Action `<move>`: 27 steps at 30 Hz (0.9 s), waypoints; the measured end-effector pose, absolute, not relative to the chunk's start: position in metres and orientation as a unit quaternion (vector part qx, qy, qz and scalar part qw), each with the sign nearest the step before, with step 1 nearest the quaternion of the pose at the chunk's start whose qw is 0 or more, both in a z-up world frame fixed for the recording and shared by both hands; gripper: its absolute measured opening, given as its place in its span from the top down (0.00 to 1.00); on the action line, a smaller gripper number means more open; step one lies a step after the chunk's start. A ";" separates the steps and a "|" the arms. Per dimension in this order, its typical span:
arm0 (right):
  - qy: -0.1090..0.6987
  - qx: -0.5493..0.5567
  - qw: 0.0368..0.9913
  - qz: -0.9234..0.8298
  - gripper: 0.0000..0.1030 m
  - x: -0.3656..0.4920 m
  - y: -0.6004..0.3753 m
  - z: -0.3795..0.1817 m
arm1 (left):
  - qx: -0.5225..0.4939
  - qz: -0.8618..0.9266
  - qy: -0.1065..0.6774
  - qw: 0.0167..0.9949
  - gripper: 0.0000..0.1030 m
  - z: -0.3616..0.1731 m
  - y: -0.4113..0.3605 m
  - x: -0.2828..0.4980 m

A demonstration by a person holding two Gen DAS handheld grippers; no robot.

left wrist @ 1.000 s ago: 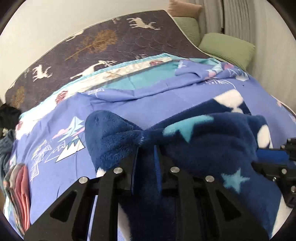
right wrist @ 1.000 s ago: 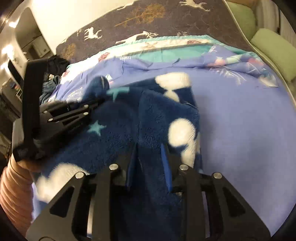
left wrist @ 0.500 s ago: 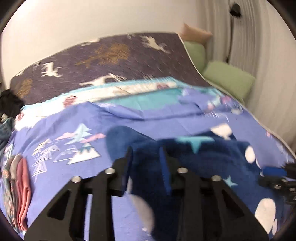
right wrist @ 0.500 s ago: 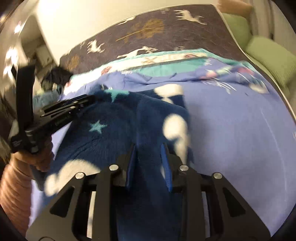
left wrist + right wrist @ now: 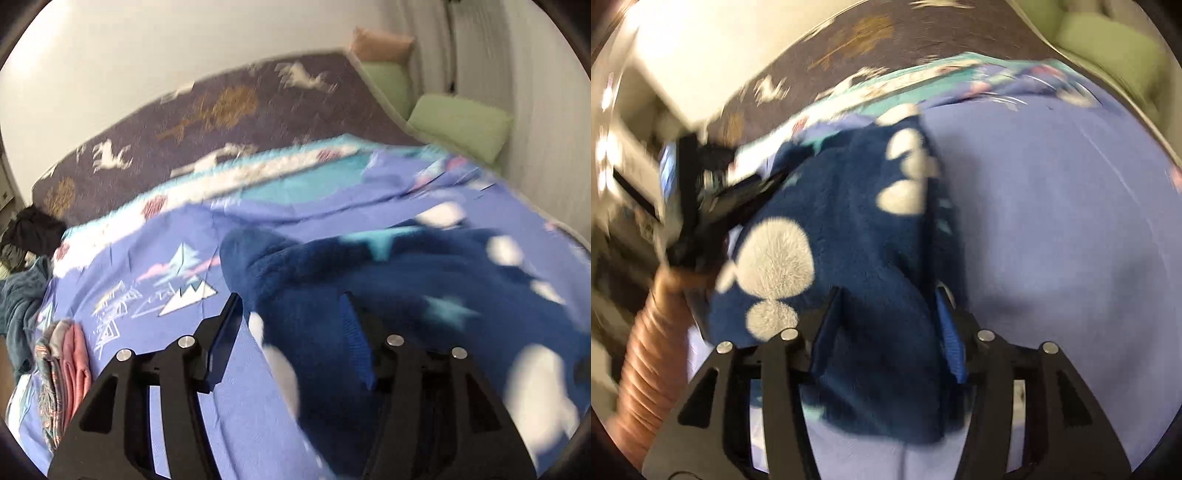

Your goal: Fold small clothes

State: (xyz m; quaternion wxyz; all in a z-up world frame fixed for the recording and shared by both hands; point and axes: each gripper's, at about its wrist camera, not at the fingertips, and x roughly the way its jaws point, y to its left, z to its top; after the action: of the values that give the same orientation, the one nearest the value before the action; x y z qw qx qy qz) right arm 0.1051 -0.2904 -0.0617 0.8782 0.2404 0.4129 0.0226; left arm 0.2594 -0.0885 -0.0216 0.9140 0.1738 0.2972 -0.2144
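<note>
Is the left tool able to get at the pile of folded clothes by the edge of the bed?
Probably yes. The left tool is open, and only bare sheet lies between it and the folded clothes.

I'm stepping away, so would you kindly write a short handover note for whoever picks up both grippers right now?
Left gripper: jaws open, holding nothing, over the left edge of the navy fleece garment.
Right gripper: jaws open, with fleece lying loosely between them.
The garment lies on the blue bedsheet, in a compact rectangular shape. A stack of folded clothes sits at the sheet's left edge.
Done: this piece looks folded over, though the blur hides how neatly.
Left: check the edges, probably one more fold, then move it to the stack.
</note>
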 end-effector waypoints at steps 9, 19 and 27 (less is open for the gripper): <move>0.401 0.427 0.809 0.039 0.27 0.006 -0.317 -0.096 | 0.292 -0.257 0.228 0.893 0.37 -0.036 -0.106 0.144; 0.387 0.532 0.753 0.035 0.10 0.030 -0.299 -0.126 | 0.216 -0.275 0.311 0.884 0.37 -0.047 -0.097 0.165; 0.375 0.535 0.757 -0.011 0.02 0.052 -0.290 -0.125 | 0.190 -0.281 0.310 0.888 0.37 -0.051 -0.096 0.165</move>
State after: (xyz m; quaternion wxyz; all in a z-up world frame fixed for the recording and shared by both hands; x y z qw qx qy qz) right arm 0.0520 -0.2902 -0.1252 0.7567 0.5355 0.3749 -0.0111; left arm 0.1653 -0.0956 -0.0505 0.8881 0.1903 0.3099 -0.2811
